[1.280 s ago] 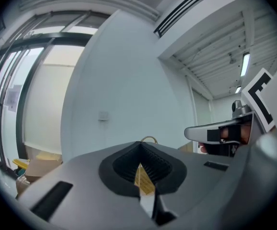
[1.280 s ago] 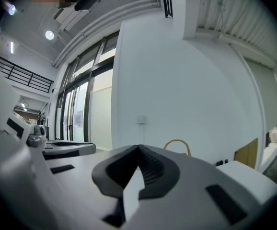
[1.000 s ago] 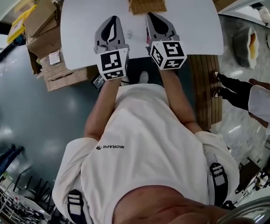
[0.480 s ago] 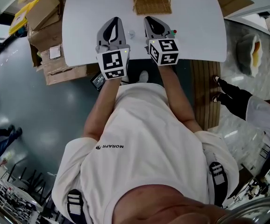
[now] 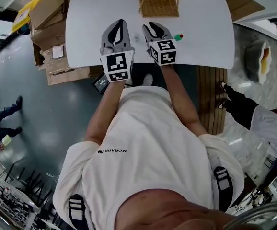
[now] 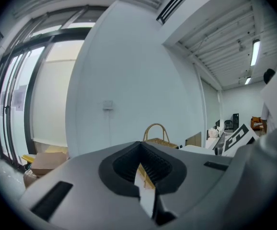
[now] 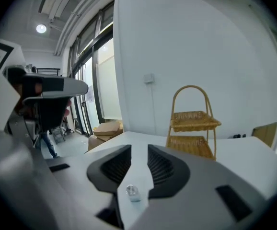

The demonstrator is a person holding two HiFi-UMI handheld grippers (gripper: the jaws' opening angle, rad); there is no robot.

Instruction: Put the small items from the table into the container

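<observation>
We identify the site as an open-plan industrial workspace or lab. Indicators:
- a bare ceiling with exposed ducting (image 6: 177, 8) and strip lights (image 6: 256, 51)
- full-height windows (image 7: 100, 75)
- a polished grey floor (image 5: 38, 123)
- stacked cardboard boxes (image 5: 47, 18) just beside a white table (image 5: 205, 28)
- a bystander (image 5: 244, 107) on the tiled area near the table
</observation>
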